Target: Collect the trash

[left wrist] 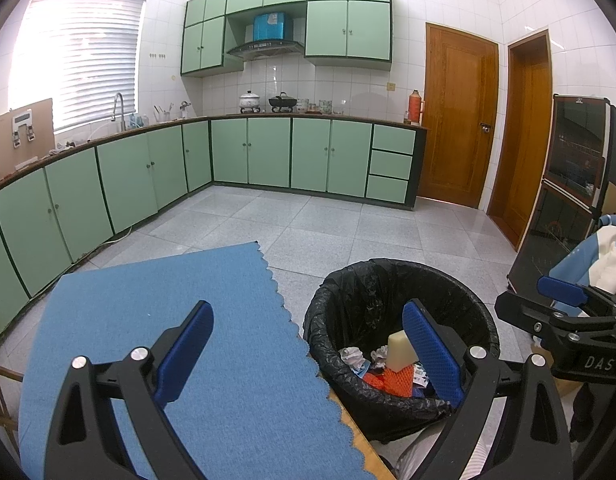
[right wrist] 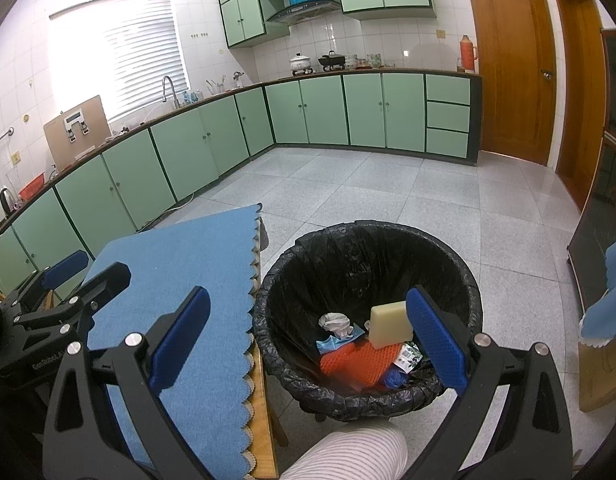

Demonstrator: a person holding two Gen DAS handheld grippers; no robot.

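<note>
A black-lined trash bin (left wrist: 363, 292) (right wrist: 347, 252) stands on the floor right of the table. Inside lie a pale yellow sponge block (left wrist: 399, 350) (right wrist: 389, 328), an orange mesh piece (left wrist: 395, 380) (right wrist: 355, 362), crumpled white paper (left wrist: 351, 356) (right wrist: 335, 322) and blue scraps (right wrist: 331, 345). My left gripper (left wrist: 308, 354) is open and empty, straddling the table edge and the bin. My right gripper (right wrist: 308, 344) is open and empty above the bin's near rim. Each gripper shows in the other's view: the right (left wrist: 563, 304), the left (right wrist: 68, 276).
A blue felt mat (left wrist: 168, 320) (right wrist: 180, 264) covers the wooden table (left wrist: 359, 444) (right wrist: 262, 408). Green cabinets (left wrist: 268, 152) line the walls. A dark appliance (left wrist: 563, 184) and wooden doors (left wrist: 455, 116) stand at the right. My striped knee (right wrist: 355, 456) is below the bin.
</note>
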